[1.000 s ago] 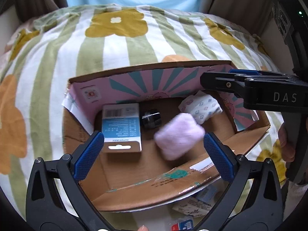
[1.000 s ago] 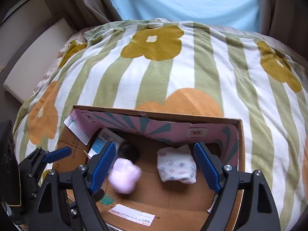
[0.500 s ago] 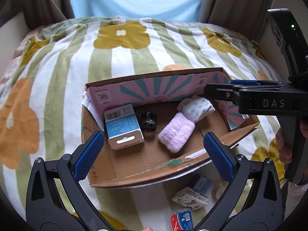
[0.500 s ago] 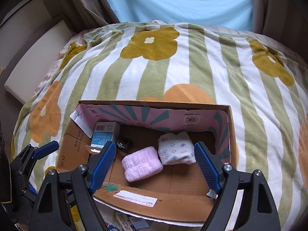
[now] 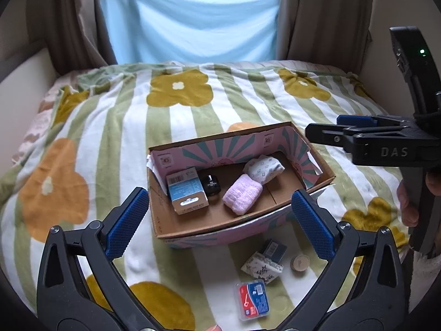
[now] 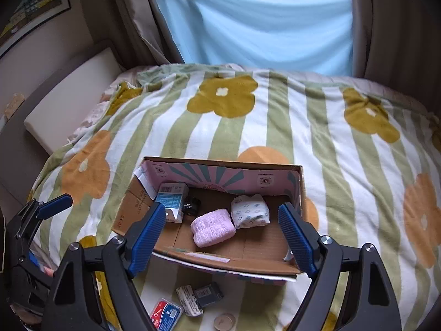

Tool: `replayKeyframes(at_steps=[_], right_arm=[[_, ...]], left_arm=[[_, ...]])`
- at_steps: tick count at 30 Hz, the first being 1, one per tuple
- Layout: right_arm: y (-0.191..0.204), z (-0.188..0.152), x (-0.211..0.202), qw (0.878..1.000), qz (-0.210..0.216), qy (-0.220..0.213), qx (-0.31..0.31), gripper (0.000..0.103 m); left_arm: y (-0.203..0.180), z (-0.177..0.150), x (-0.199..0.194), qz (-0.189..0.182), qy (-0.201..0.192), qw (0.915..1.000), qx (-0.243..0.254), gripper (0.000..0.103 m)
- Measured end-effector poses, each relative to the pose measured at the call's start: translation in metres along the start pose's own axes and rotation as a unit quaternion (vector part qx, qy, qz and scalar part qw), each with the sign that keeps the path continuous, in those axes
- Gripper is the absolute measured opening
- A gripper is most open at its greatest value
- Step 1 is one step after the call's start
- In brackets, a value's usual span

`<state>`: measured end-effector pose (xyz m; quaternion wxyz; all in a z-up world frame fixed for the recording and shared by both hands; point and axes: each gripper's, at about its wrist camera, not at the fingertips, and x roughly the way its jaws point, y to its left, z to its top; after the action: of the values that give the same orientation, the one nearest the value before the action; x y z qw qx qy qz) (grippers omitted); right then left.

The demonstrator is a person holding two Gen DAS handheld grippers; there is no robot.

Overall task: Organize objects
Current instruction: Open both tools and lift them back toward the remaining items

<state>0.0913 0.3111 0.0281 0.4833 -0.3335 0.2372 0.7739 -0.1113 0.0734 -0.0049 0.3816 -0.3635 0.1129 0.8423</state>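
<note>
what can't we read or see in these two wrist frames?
- Print on the blue box and black jar: too small in both views.
- Dark packet, left wrist view: partly under the patterned pouch.
- Blue box, right wrist view: its near end is hidden behind a right claw finger.
- Red case, right wrist view: partly behind the claw and cut by the bottom edge.
- Left claw: open, empty.
</note>
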Motion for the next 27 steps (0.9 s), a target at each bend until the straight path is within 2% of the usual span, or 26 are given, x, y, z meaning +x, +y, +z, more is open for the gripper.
replayKeyframes(at_steps=[7,13,18,24,27], right_arm=[[0.012,-0.027,-0.039,0.999,0.014,-0.029,-0.027,0.081],[0.021,-0.06,-0.041,0.998,0.019,-0.025,-0.055,0.081],[0.019,-0.091,-0.025,0.998,0.02,-0.004,-0.064,0.081],[0.015,-0.144,0.021,0.996,0.007,0.062,-0.068,0.081],[0.013,-0.161,0.036,0.995,0.01,0.08,-0.062,0.081]], left_arm=[[-0.007,-0.029,-0.03,-0.004,-0.005,1.0,0.004,0.103],[-0.01,-0.066,-0.029,-0.012,0.013,0.9998,-0.008,0.103],[-0.01,-0.097,-0.016,-0.006,0.044,0.9989,-0.015,0.103],[-0.008,-0.139,0.01,-0.022,0.089,0.995,-0.04,0.103],[-0.013,-0.157,0.023,-0.029,0.107,0.9929,-0.044,0.103]])
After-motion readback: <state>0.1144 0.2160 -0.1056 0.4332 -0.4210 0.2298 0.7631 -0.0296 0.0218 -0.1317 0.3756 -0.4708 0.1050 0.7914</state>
